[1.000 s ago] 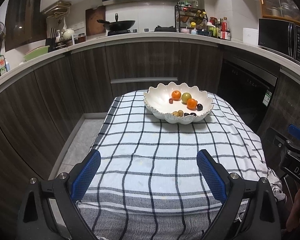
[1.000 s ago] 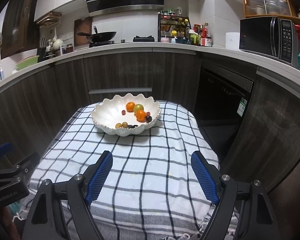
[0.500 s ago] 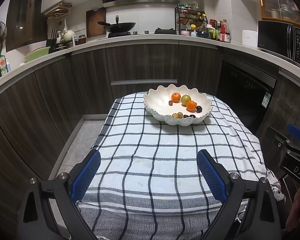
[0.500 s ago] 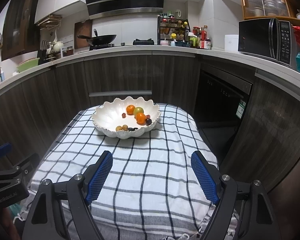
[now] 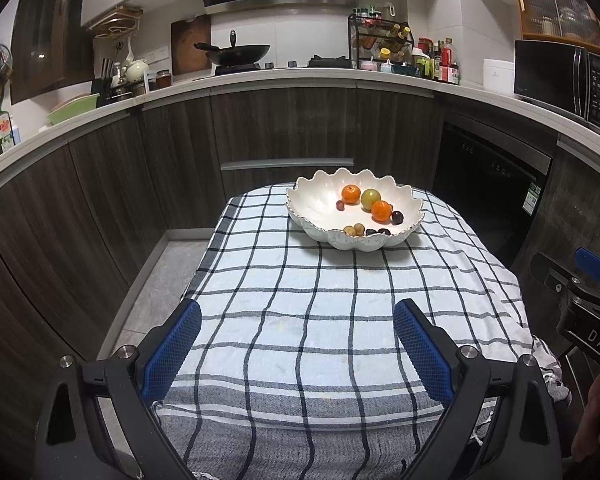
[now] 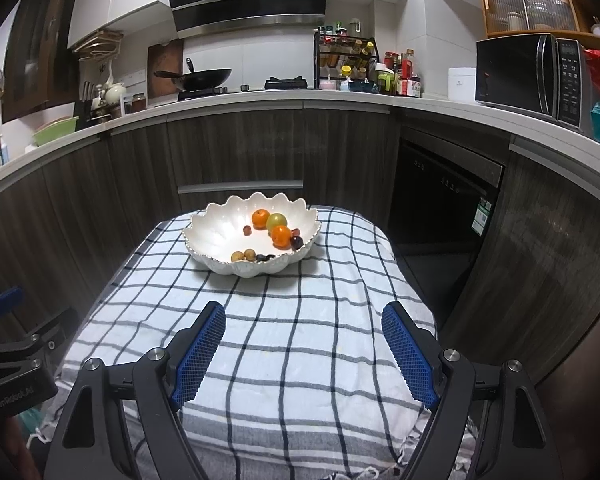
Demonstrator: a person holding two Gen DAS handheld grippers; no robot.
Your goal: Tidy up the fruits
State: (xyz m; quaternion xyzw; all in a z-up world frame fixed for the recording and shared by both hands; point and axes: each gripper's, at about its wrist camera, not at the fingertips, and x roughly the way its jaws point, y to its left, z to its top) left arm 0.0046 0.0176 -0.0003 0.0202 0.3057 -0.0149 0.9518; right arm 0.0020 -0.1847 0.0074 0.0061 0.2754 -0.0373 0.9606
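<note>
Your left gripper (image 5: 296,346) and right gripper (image 6: 303,346), both wide and empty, have drawn back from the bowl (image 5: 320,200) in the last second; all fruit (image 5: 371,199) sits inside it, so nothing settles the stage.

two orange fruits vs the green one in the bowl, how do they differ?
Colour: the far orange fruit and near orange fruit are bright orange; the green fruit is pale yellow-green. Place: the green fruit sits between the two orange ones, touching or nearly touching both. All three are round, of similar size, and lie in the right half of the white scalloped bowl.
</note>
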